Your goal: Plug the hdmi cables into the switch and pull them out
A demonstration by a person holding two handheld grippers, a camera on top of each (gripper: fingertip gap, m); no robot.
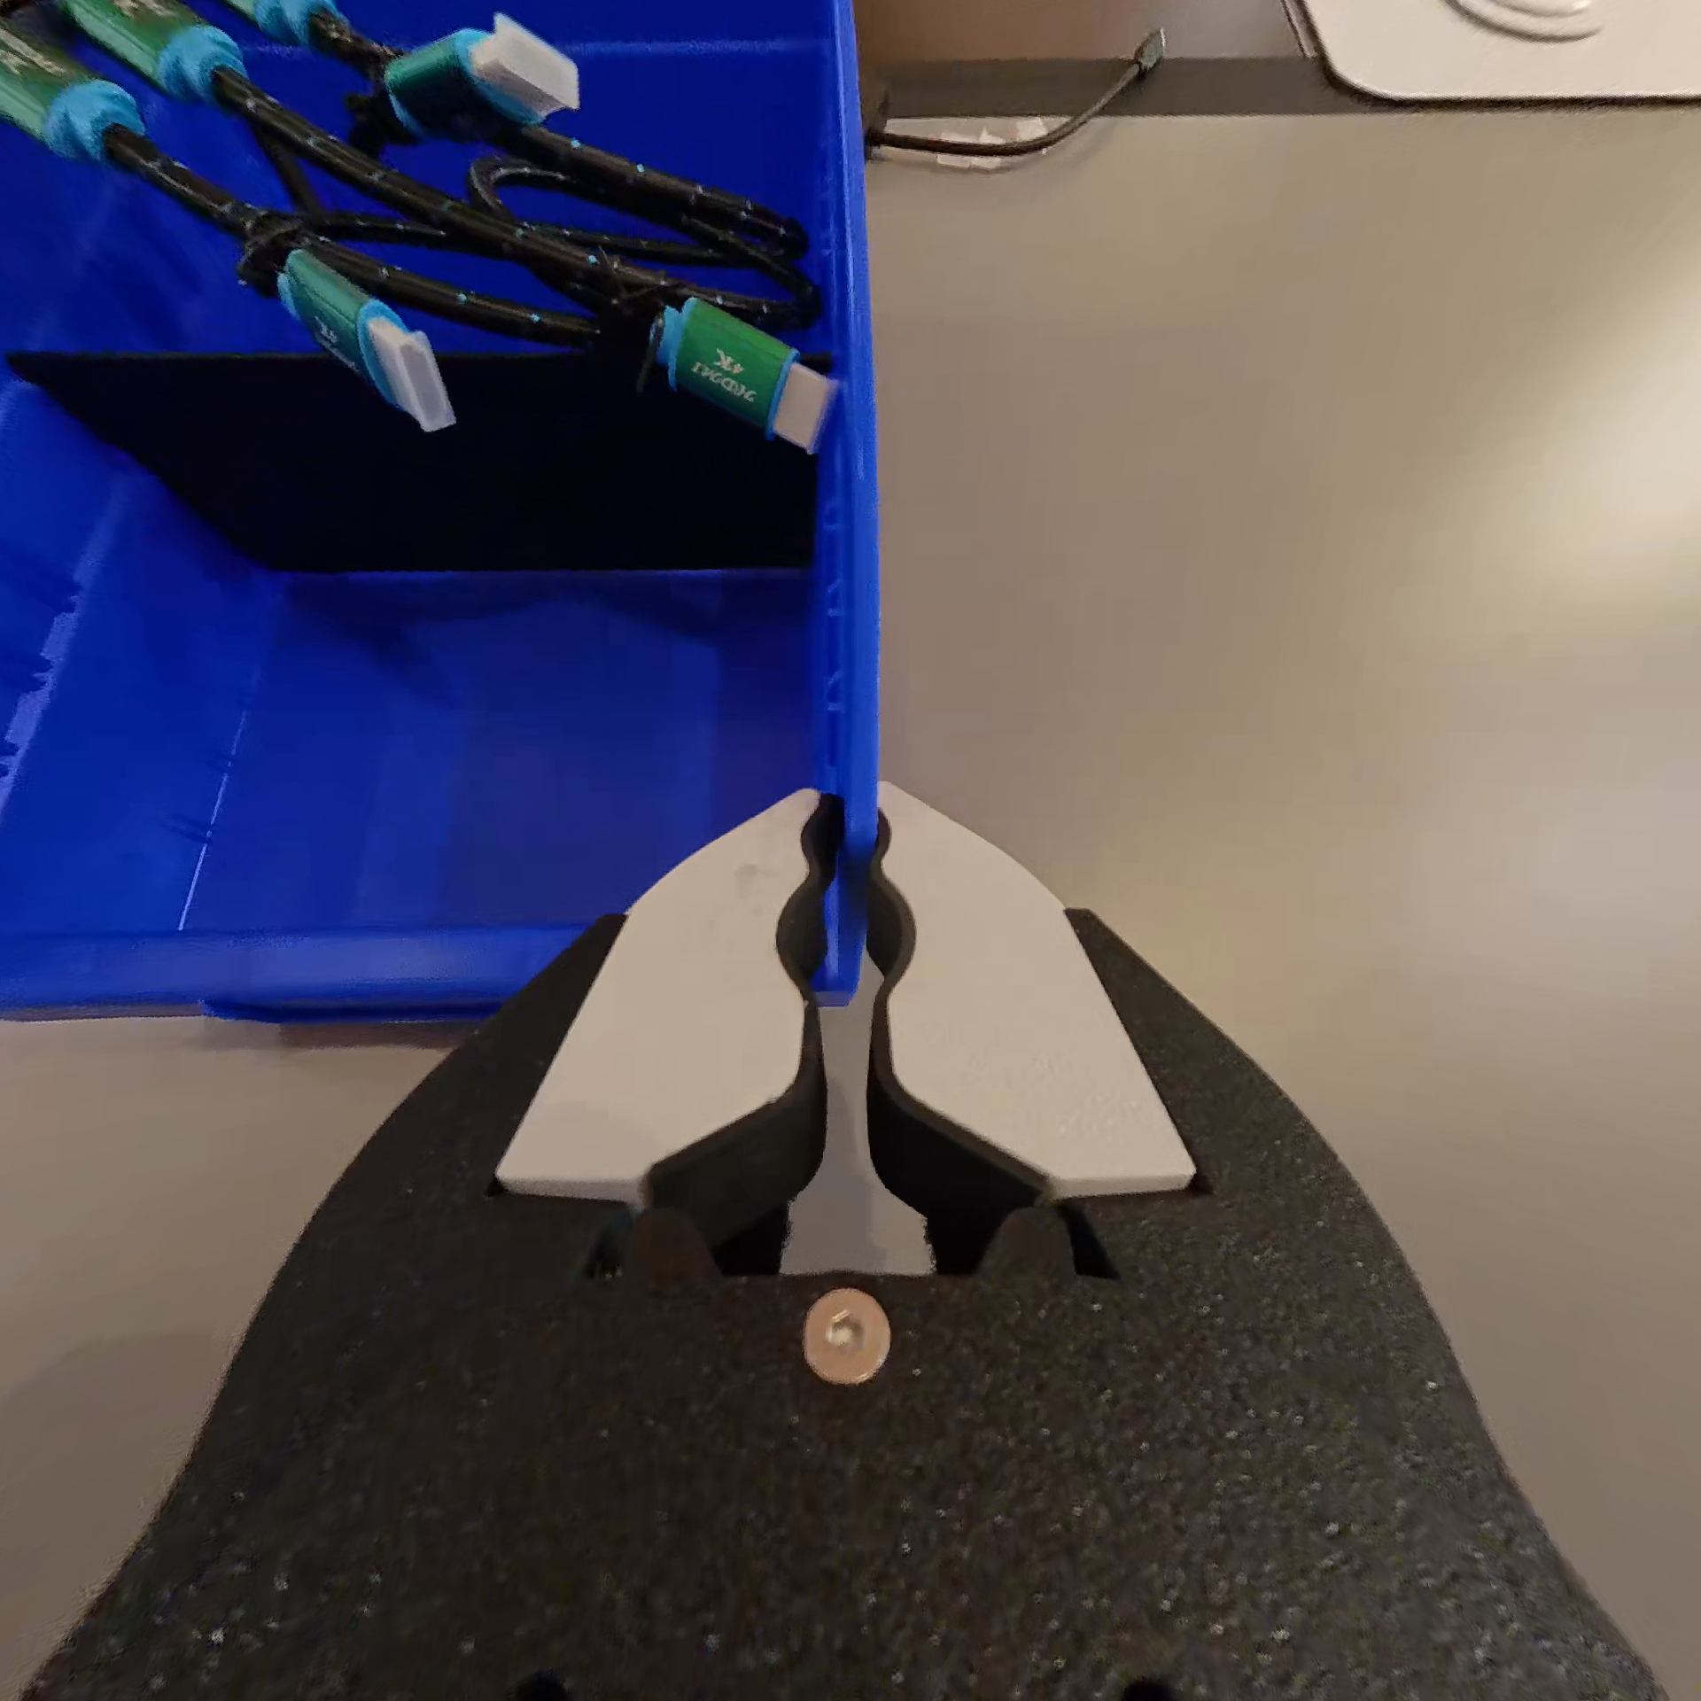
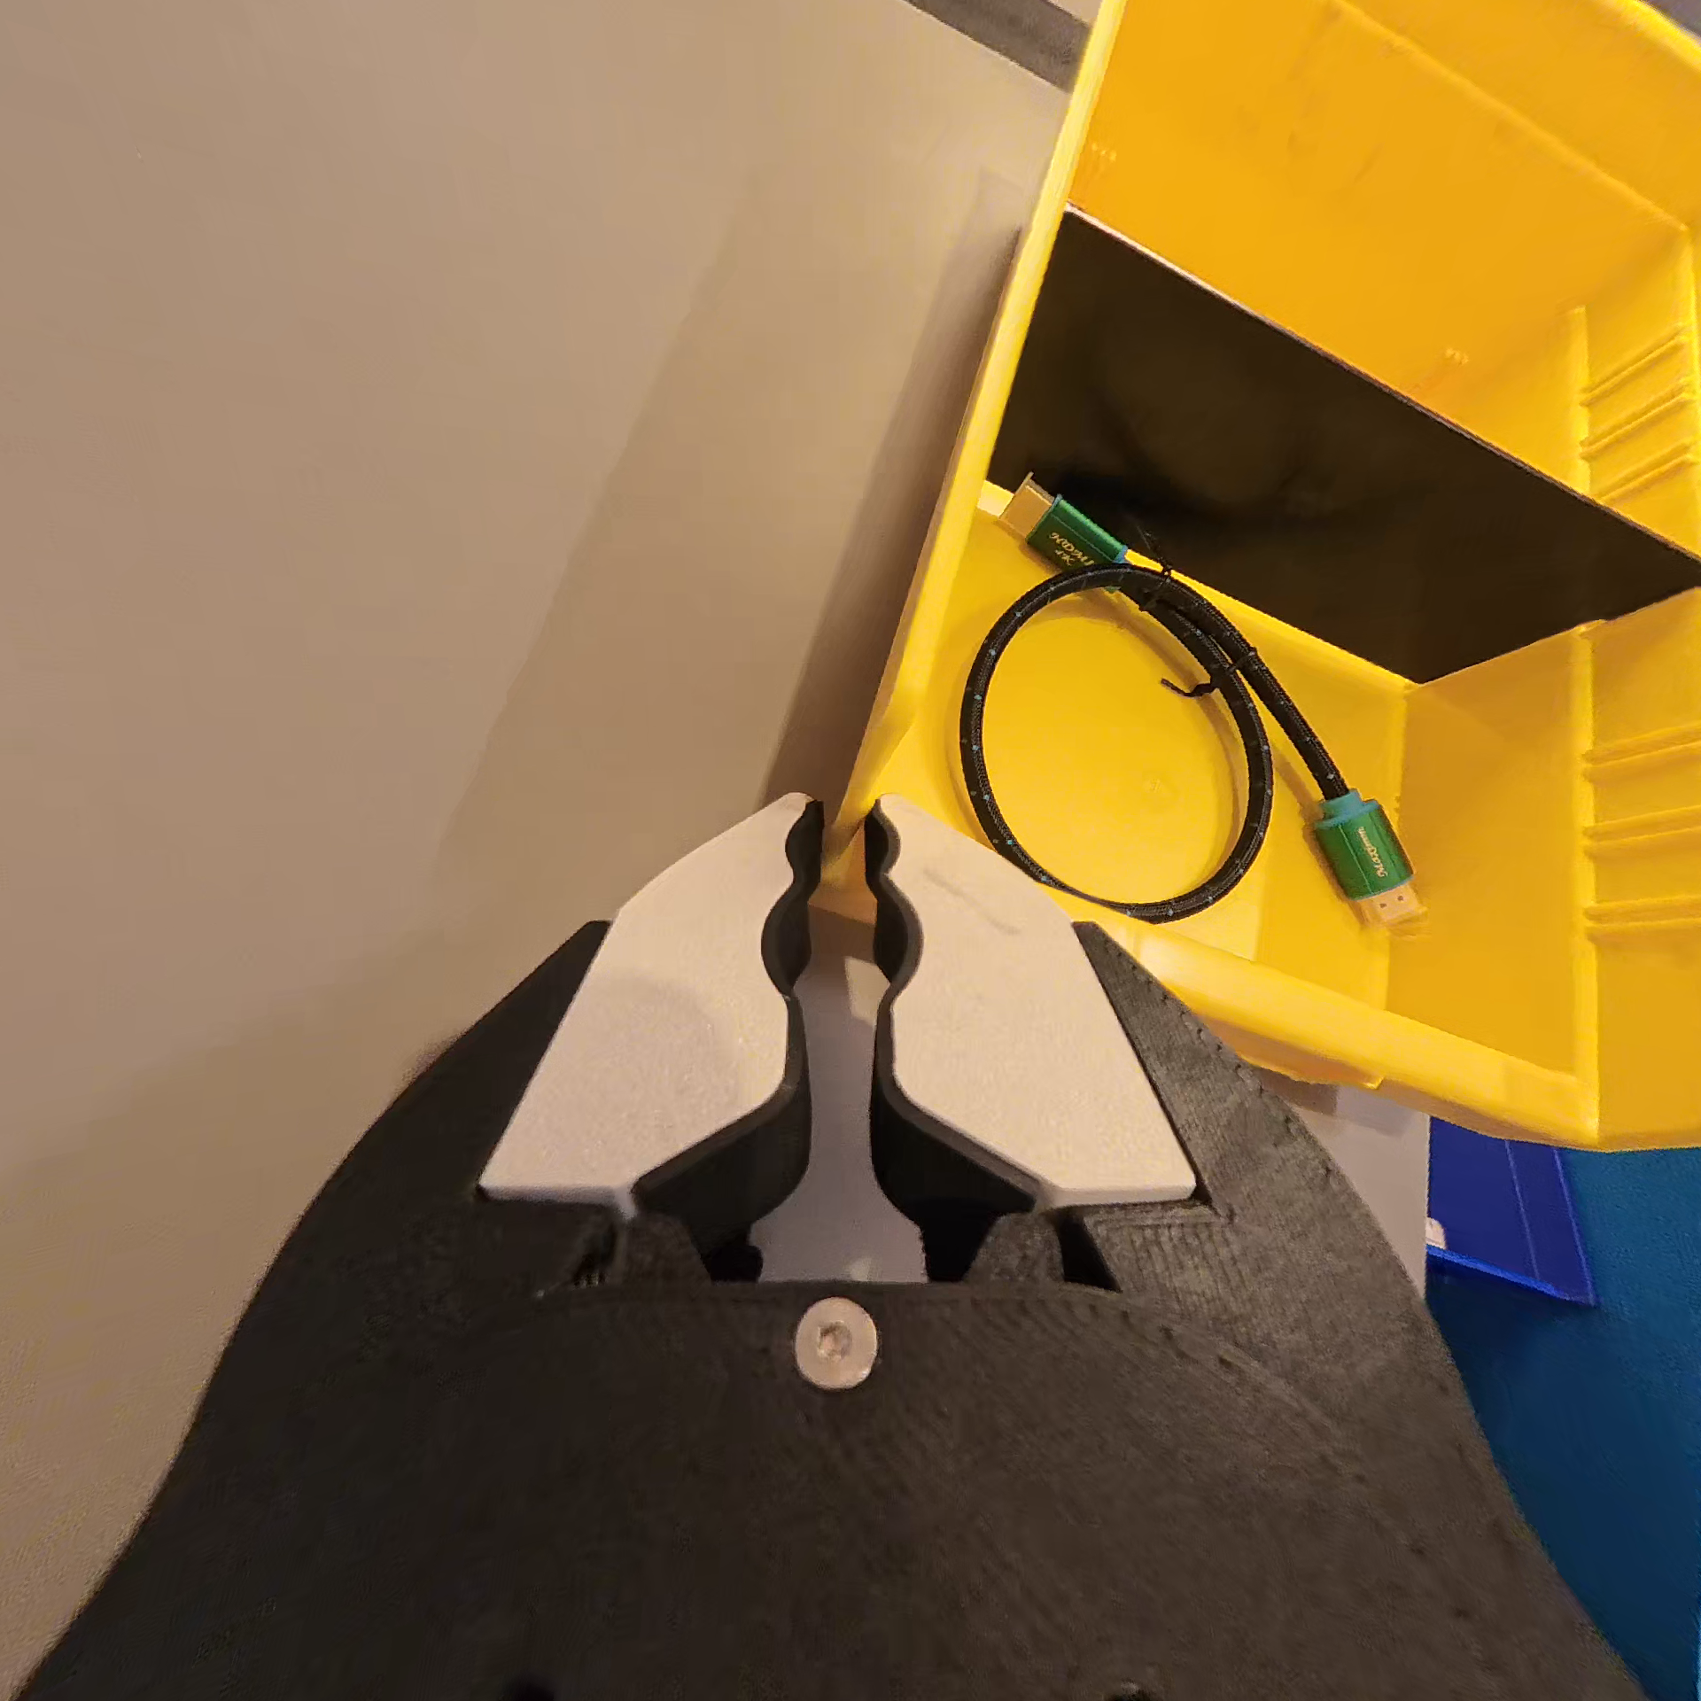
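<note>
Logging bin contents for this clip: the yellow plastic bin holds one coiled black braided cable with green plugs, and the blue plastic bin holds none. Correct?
Not quite. The blue plastic bin holds several black braided cables with green plugs, as the left wrist view shows. The yellow plastic bin does hold one coiled cable.

Two bins, one blue bin point(image 1: 851, 460), one yellow bin point(image 2: 1012, 368), two grippers point(image 1: 851, 810) point(image 2: 842, 815), several bundled cables point(image 1: 552, 230) in blue, one coiled cable point(image 2: 1114, 736) in yellow, two black dividers point(image 1: 460, 479) point(image 2: 1289, 460).

the blue bin point(image 1: 276, 736) and yellow bin point(image 2: 1381, 276) run off the frame edges.
</note>
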